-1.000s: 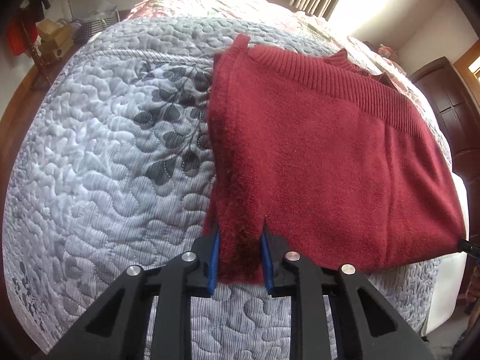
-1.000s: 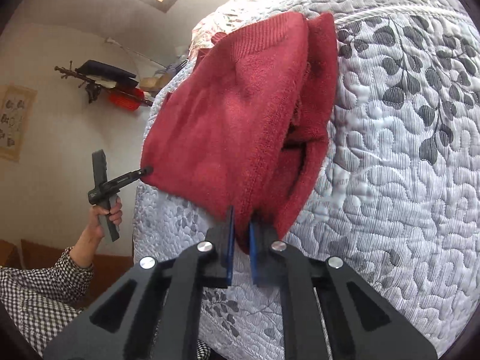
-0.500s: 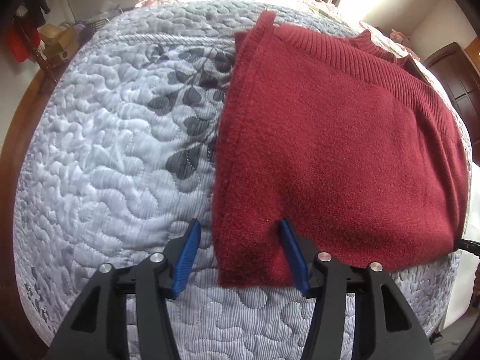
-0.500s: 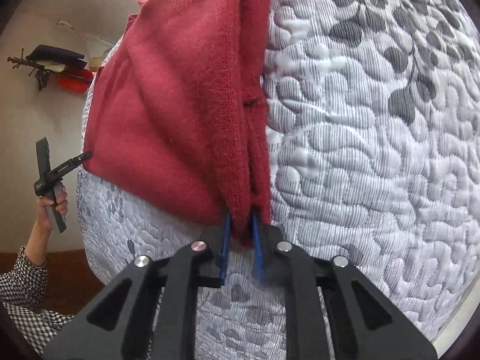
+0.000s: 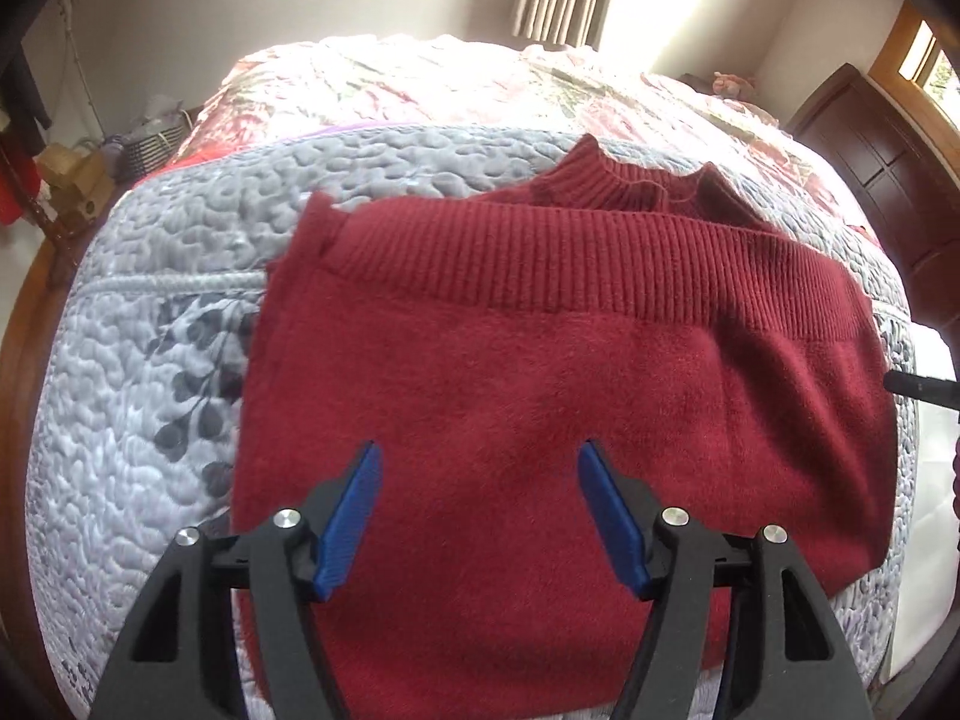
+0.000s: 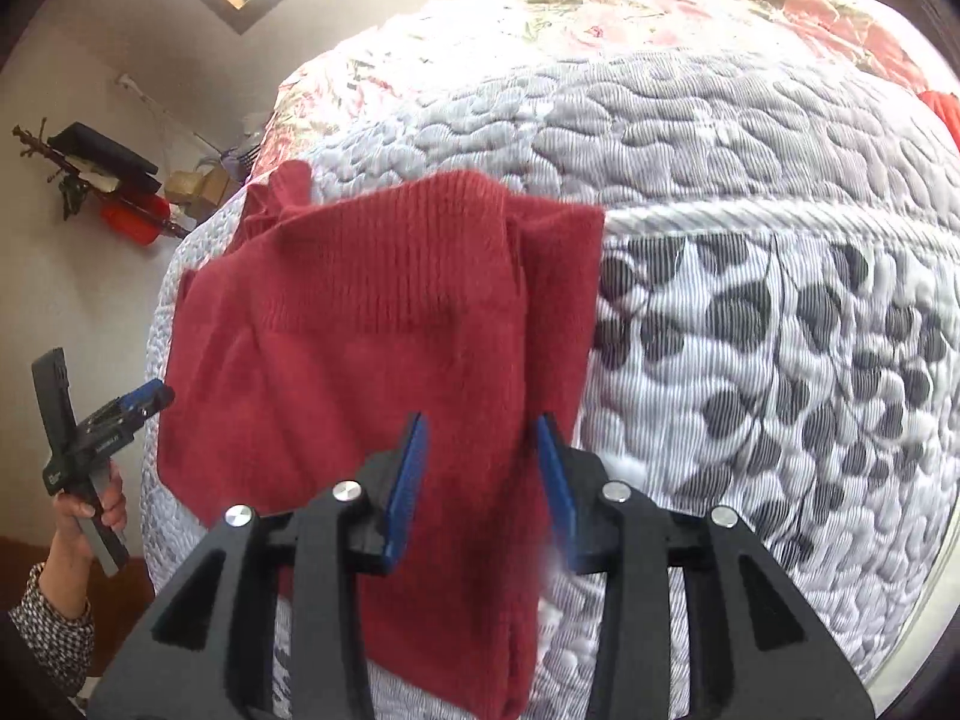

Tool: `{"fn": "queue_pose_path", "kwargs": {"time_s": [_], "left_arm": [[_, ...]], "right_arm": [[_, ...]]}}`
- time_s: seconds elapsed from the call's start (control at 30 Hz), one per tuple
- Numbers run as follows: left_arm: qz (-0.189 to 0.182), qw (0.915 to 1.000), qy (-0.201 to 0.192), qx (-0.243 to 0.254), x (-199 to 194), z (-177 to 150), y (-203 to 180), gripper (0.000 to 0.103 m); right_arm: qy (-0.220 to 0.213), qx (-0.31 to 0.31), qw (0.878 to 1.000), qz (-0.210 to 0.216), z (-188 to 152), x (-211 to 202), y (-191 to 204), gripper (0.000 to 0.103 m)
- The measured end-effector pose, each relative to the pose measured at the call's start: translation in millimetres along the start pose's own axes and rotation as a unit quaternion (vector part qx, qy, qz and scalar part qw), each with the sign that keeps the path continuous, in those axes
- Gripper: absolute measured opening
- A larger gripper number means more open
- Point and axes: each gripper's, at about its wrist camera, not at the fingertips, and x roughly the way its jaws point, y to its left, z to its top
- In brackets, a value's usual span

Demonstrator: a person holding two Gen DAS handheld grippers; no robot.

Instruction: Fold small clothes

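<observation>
A dark red knit sweater [image 5: 540, 372] lies folded on the grey quilted bed cover [image 5: 150, 360], its ribbed hem across the far side and its collar [image 5: 636, 183] beyond that. My left gripper [image 5: 480, 516] hovers open above the sweater's near edge, nothing between its blue pads. In the right wrist view the same sweater [image 6: 360, 348] lies flat, and my right gripper [image 6: 480, 486] is open over its near right edge. The left gripper [image 6: 141, 402] also shows at the sweater's left side, held by a hand [image 6: 90, 516].
The bed cover [image 6: 780, 330] stretches wide to the right of the sweater. A floral quilt [image 5: 480, 84] covers the bed's far part. A dark wooden cabinet [image 5: 876, 162] stands at the right, boxes and a basket [image 5: 144, 144] at the far left.
Both grippers have let go of the sweater and opened, the left first, then the right. Both have drawn back, and the sweater now lies flat on the bed.
</observation>
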Motion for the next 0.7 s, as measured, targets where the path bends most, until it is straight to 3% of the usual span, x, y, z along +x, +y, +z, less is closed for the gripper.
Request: {"fn": "queue_pose_path", "kwargs": {"time_s": [0.03,0.23,0.3,0.37,0.53,0.7], "left_arm": [[0.002,1.0000,0.000,0.000,6.3,4.2,-4.7,0.068],[0.024,0.9997,-0.002,-0.004,35.0,23.9,-19.6,0.068],[0.028,0.9995,-0.004,-0.016,41.3,29.7,-18.4,0.069],[0.028,0.9993,-0.003,-0.025,47.4,35.4,-17.0,0.071],[0.027,0.9994,-0.003,-0.024,58.0,41.3,-15.0,0.075],[0.021,0.9994,-0.003,-0.027,63.6,39.3,-12.2,0.078]], "right_arm": [[0.000,0.007,1.000,0.001,8.8,4.6,-4.1,0.045],[0.012,0.021,0.999,0.020,37.1,27.3,-13.6,0.045],[0.015,0.010,1.000,0.017,41.5,29.6,-13.3,0.034],[0.017,0.004,1.000,0.023,43.8,28.8,-9.1,0.016],[-0.011,0.010,1.000,0.028,41.0,6.8,-15.0,0.011],[0.002,0.044,0.999,0.021,37.9,27.1,-32.1,0.011]]}}
